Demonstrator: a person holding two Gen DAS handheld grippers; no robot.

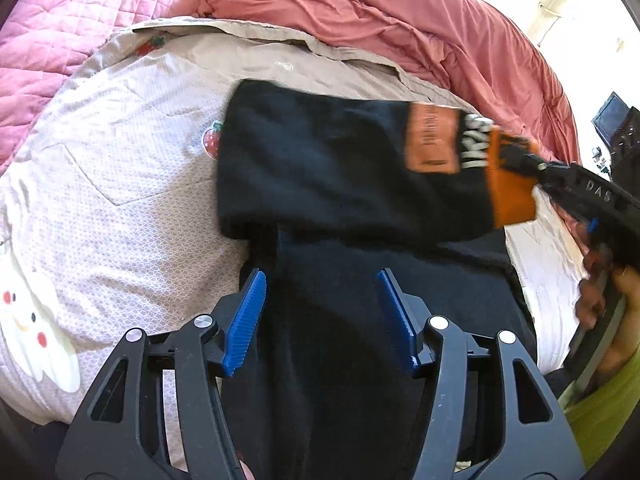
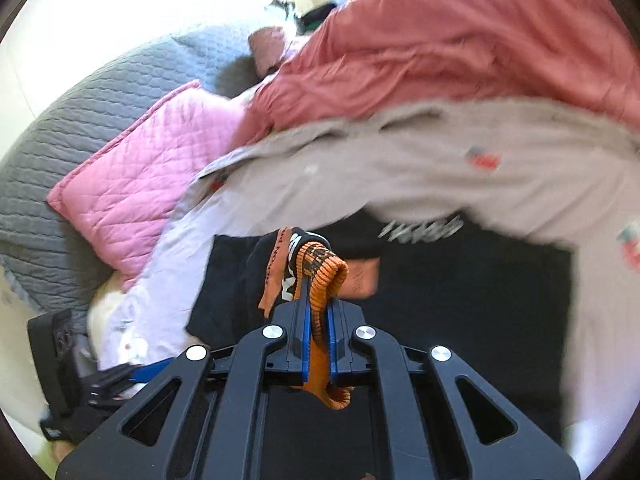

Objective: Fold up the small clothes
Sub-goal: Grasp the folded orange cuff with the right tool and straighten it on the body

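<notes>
A black garment (image 1: 320,160) with an orange patch (image 1: 432,144) lies on the pale printed sheet (image 1: 120,160). Its sleeve is lifted and stretched across it to the right. My right gripper (image 2: 319,292) is shut on the sleeve's orange ribbed cuff (image 2: 324,276), which bunches above the blue pads and hangs out below them. In the left wrist view that gripper (image 1: 516,156) comes in from the right with the cuff (image 1: 512,196). My left gripper (image 1: 322,276) stands open over the garment's lower part, with black cloth below the gap and its pads clear of it.
A pink quilted pillow (image 2: 132,196) and a grey quilted cover (image 2: 60,120) lie to the left. A rumpled red-pink duvet (image 1: 400,20) is heaped along the far side. A person's hand (image 1: 600,300) and green sleeve (image 1: 600,412) are at the right edge.
</notes>
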